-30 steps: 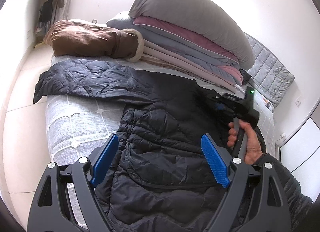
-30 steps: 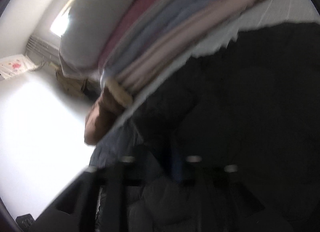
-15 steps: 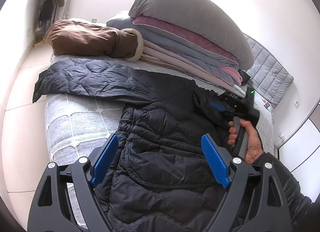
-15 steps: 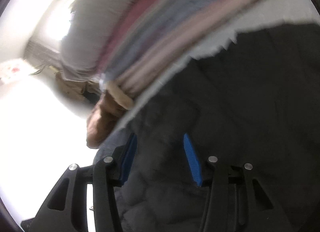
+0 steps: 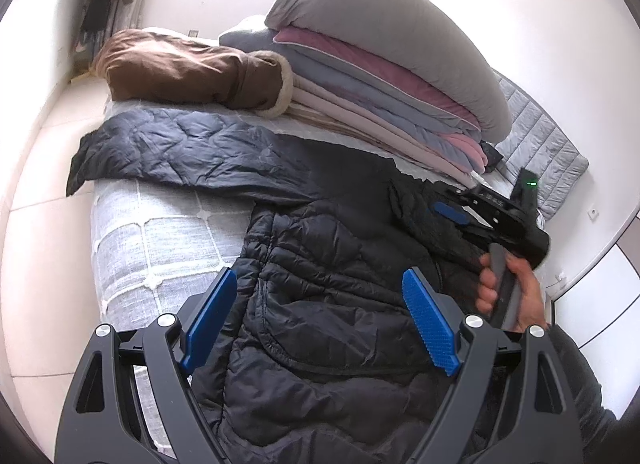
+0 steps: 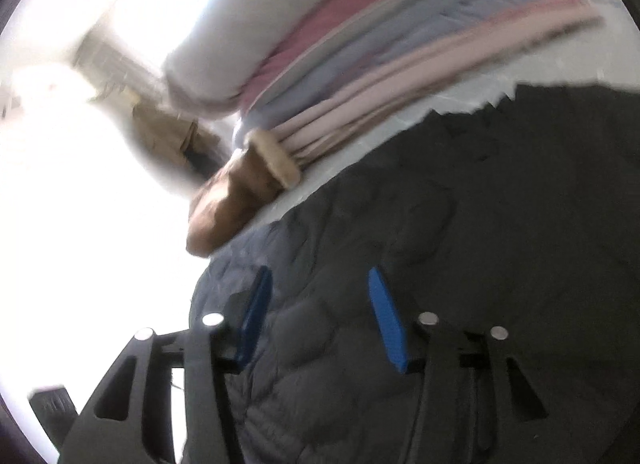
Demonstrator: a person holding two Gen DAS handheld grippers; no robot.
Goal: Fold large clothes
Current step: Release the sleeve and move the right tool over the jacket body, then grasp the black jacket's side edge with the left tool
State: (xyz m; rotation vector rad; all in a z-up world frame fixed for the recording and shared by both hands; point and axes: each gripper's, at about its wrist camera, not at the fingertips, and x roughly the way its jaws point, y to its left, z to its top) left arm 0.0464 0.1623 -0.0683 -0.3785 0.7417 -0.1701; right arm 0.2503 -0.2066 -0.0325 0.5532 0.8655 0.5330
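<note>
A black quilted puffer jacket (image 5: 320,304) lies spread on the bed, one sleeve (image 5: 172,152) stretched out to the left across the mattress. My left gripper (image 5: 320,304) is open and empty, hovering over the jacket's body. My right gripper (image 5: 440,212) shows at the right of the left wrist view, held in a hand, low over the jacket's right side. In the right wrist view the right gripper (image 6: 316,304) is open with the jacket (image 6: 480,244) beneath it; that view is blurred.
A grey-white mattress (image 5: 152,232) carries a brown fleece-lined coat (image 5: 192,68) at the back left and a tall stack of folded quilts and blankets (image 5: 380,64) behind the jacket. A grey quilted headboard (image 5: 540,144) stands at the right. Light floor (image 5: 36,224) lies to the left.
My right gripper has opened and shifted slightly right and down over the jacket. The left gripper has barely moved.
</note>
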